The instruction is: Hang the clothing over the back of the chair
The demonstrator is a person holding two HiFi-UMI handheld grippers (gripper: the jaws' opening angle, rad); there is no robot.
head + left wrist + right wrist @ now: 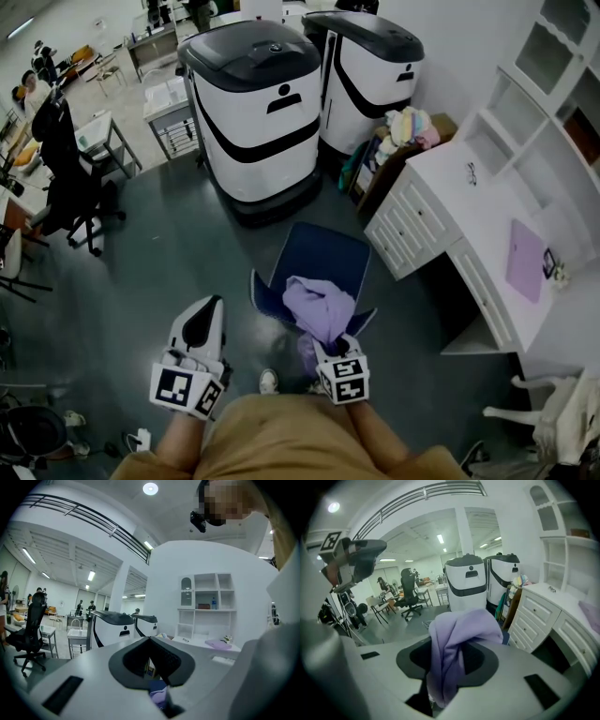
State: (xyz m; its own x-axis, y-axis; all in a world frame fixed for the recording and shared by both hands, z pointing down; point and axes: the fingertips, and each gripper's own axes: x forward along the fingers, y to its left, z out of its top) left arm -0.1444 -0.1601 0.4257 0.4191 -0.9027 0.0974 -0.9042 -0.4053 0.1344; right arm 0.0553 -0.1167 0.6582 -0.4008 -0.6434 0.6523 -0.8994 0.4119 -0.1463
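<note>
A lavender piece of clothing [321, 309] lies bunched over the near edge of a dark blue chair [319, 255], right in front of me. My right gripper [330, 345] reaches into its near end. In the right gripper view the clothing [459, 639] runs over the tips and down through the gap of the right gripper [452, 670], whose jaws close round it. My left gripper [214, 305] hovers left of the chair, apart from the cloth, holding nothing. In its own view the left gripper [150, 641] has its tips meeting, and blue chair and lavender cloth show through the slot below.
Two big white-and-black machines [258, 103] stand behind the chair. A white desk with drawers [441, 216] is at the right, with a purple folder [525, 258] on it. A box of clothes [408, 131] sits beside it. A black office chair [70, 178] stands far left.
</note>
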